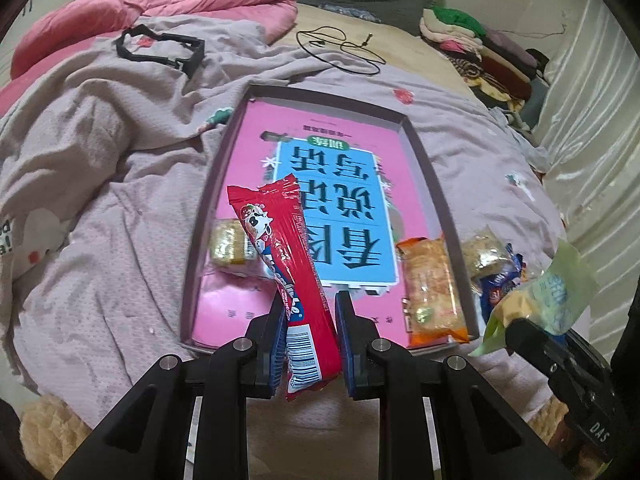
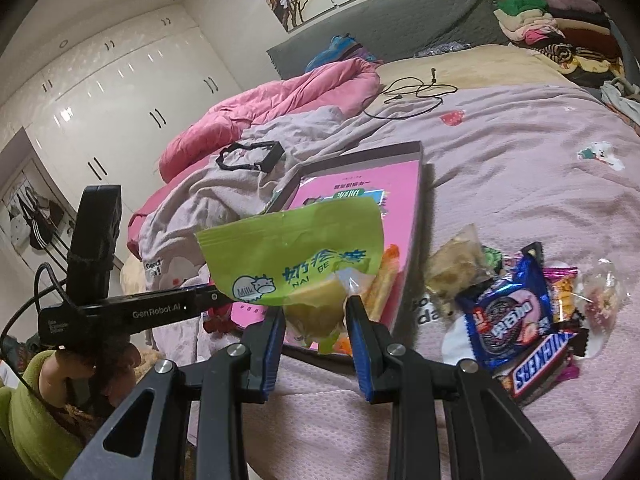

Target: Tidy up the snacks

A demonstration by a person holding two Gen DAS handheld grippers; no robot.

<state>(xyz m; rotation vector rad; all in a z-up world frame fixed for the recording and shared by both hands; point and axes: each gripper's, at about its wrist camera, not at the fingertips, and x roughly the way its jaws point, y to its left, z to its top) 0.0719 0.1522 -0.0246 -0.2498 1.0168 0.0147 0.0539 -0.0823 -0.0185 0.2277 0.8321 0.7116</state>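
My left gripper (image 1: 306,308) is shut on a long red candy pack (image 1: 280,248) and holds it upright over the near end of a shallow box (image 1: 424,160) lined with a pink book. A yellow cookie pack (image 1: 230,246) and an orange snack pack (image 1: 434,292) lie inside the box. My right gripper (image 2: 316,312) is shut on a green milk-bread pack (image 2: 296,256), just above the box's near edge (image 2: 416,216). The same green pack shows in the left wrist view (image 1: 540,300), right of the box.
A pile of loose snacks lies on the lilac blanket right of the box: an Oreo pack (image 2: 510,316), a Snickers bar (image 2: 540,364) and a clear cracker bag (image 2: 456,268). A black plastic frame (image 1: 160,48) and a black cable (image 1: 344,50) lie farther back.
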